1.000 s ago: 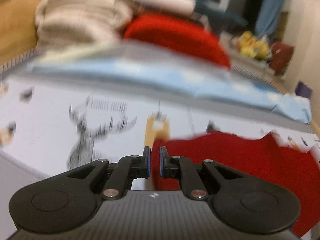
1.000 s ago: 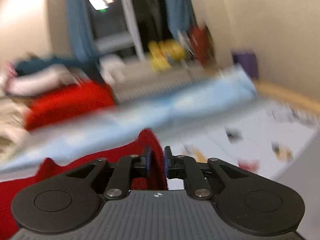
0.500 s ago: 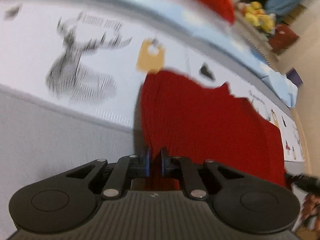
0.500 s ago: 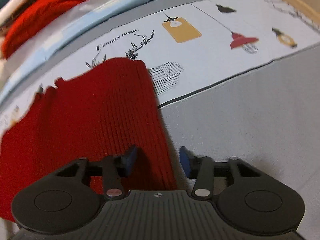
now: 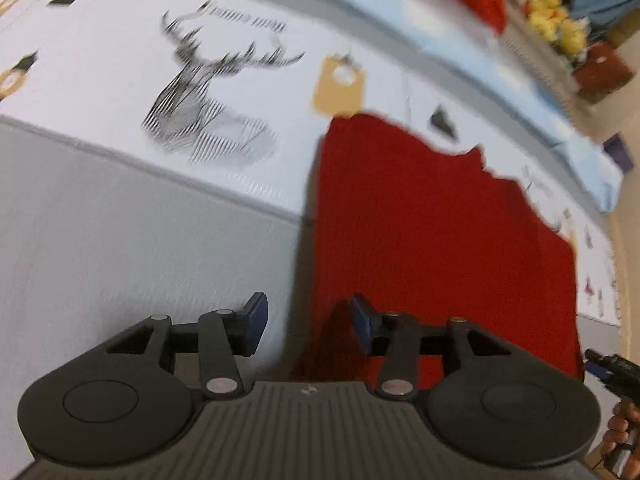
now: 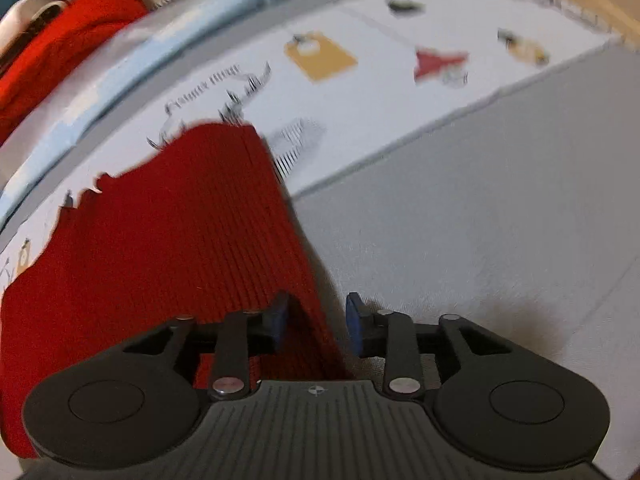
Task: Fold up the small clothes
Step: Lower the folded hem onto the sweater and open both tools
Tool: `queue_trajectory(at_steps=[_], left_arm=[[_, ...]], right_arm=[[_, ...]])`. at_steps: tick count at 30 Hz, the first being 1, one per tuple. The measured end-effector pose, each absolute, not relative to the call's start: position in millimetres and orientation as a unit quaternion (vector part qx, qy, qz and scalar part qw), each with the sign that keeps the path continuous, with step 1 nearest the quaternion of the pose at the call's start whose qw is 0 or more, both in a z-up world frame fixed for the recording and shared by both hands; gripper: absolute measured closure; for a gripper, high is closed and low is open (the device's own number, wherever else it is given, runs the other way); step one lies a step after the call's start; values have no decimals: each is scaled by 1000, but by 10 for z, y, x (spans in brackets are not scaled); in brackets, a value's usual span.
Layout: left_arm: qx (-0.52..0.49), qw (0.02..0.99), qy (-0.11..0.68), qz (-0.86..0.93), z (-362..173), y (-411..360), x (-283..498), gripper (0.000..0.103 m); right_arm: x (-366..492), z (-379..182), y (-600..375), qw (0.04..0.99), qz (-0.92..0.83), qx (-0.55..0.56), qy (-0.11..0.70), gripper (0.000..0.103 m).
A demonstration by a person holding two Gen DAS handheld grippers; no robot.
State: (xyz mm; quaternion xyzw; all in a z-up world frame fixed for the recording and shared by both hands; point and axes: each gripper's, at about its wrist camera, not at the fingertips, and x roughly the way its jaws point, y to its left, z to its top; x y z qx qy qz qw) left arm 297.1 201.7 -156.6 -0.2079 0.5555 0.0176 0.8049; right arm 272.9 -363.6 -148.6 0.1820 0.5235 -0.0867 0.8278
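Red knit (image 5: 440, 240) lies flat on my bed sheet (image 5: 140, 240), spread across the grey band and up onto the white printed strip. It is a small ribbed garment, with straight side edges and a ragged-looking far edge, though blur may account for some of that.

My left gripper (image 5: 304, 324) sits low over the garment's left near corner, pointing steeply down. Its jaws are opening, and the blue pads stand apart. The left pad hangs over bare grey sheet, the right pad over the red cloth; the cloth's left edge runs between them, but neither pad presses on it. It is released.

My right gripper (image 6: 316, 322) is at the opposite near corner. Its jaws are opening too. The garment's right edge passes between the pads: the left pad is over the red ribs, the right pad over grey sheet. I see a gap on both sides, so nothing is pinched there either.

Far left of the garment, a deer head print (image 5: 208, 108) marks the white strip, with a yellow tag print (image 5: 340, 88) just beyond the cloth's far left corner. Farther off, a second red fabric (image 6: 60, 48) lies by a pale blue cover (image 5: 540, 120).

At the left view's right edge, my right hand (image 5: 622, 432) shows around its gripper.
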Motion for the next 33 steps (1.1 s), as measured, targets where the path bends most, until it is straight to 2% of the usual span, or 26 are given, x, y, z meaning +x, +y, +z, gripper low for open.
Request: queue_trajectory(at_steps=[3,9,10,11,12,13,14,15,18,23,27,33], left_arm=[[-204,796,570,11,-1595,1977,2817,54],[-265,781,565,15,-1898,2002,2570,54],[-266,789,554,9,-1873,2003,2575,56],[-261,794,549,2,-1861,1990,2581,64],[-257,794,551,-6,-1868,1973,2577,74],[-255,791,556,-11,-1881,1959,2569,78],[-246,793,557,-12,-1869,1937,2559,84],[-236,797,555,-16,-1840,1910,2557,88],[-221,809,545,-28,-1713,1876,2526,90],[-222,818,529,-53,-1460,1935,2414,91],[-198,808,551,-61,-1363,1924,2273,91],[-186,801,563,-82,-1239,2045,1907,90]], right_arm=[[2634,-1301,-3536,833,-70,158,526,46],[2351,-1673,-3647,791,-89,204,570,44],[2345,-1680,-3723,786,-95,238,563,44],[2328,-1670,-3754,789,-96,252,552,44],[2315,-1675,-3745,790,-94,248,552,46],[2309,-1693,-3725,792,-89,239,556,49],[2299,-1703,-3707,792,-82,238,556,63],[2295,-1701,-3699,794,-73,245,552,67],[2259,-1664,-3702,800,-75,243,544,79],[2229,-1485,-3726,806,-70,261,527,83],[2114,-1270,-3761,811,-54,266,518,83],[1837,-1108,-3855,794,-38,270,544,84]])
